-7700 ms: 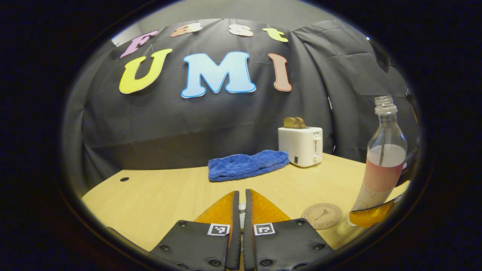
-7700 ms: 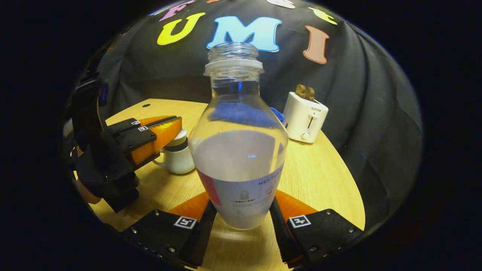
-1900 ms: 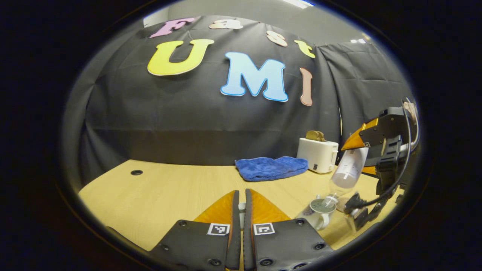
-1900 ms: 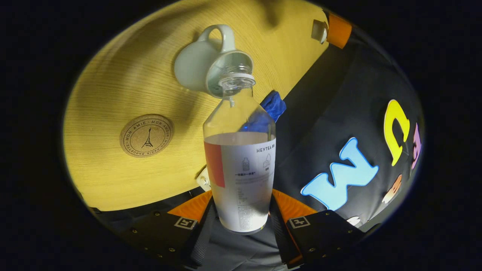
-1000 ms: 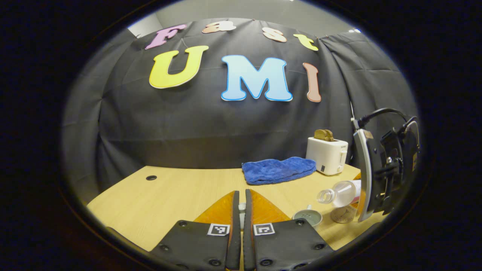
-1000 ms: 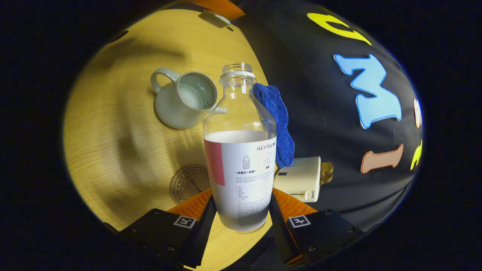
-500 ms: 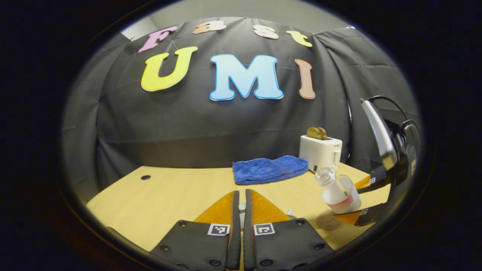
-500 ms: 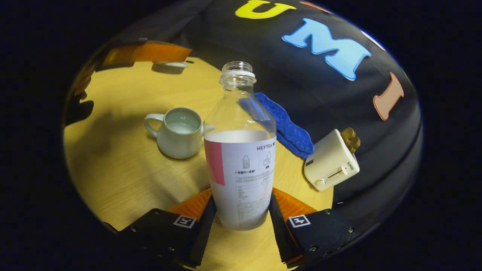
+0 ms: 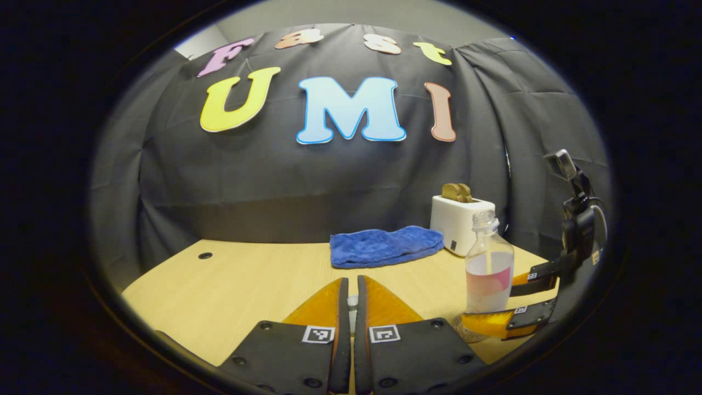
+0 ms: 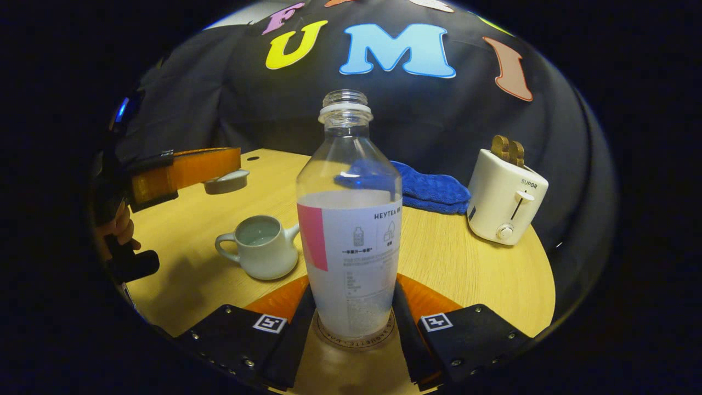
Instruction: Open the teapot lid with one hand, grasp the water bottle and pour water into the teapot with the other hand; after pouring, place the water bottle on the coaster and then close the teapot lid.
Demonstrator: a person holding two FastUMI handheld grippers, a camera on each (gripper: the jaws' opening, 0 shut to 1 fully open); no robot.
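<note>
Wooden bench [image 10: 466,274], and at the left of the right gripper view the left gripper [image 10: 233,159] hangs clenched on the lid [image 10: 226,181], high above the pot [image 10: 262,245], which sits open with water inside. Centre: the bottle [image 10: 351,230], uncapped, upright on the coaster [image 10: 355,338], label reading "HEYTEA". The right gripper [image 10: 351,307] clasps its base, both fingers pressing. Behind it a blue towel [image 10: 433,189]; at the far right a white toaster [image 10: 507,195] marked "SUPOR".
</note>
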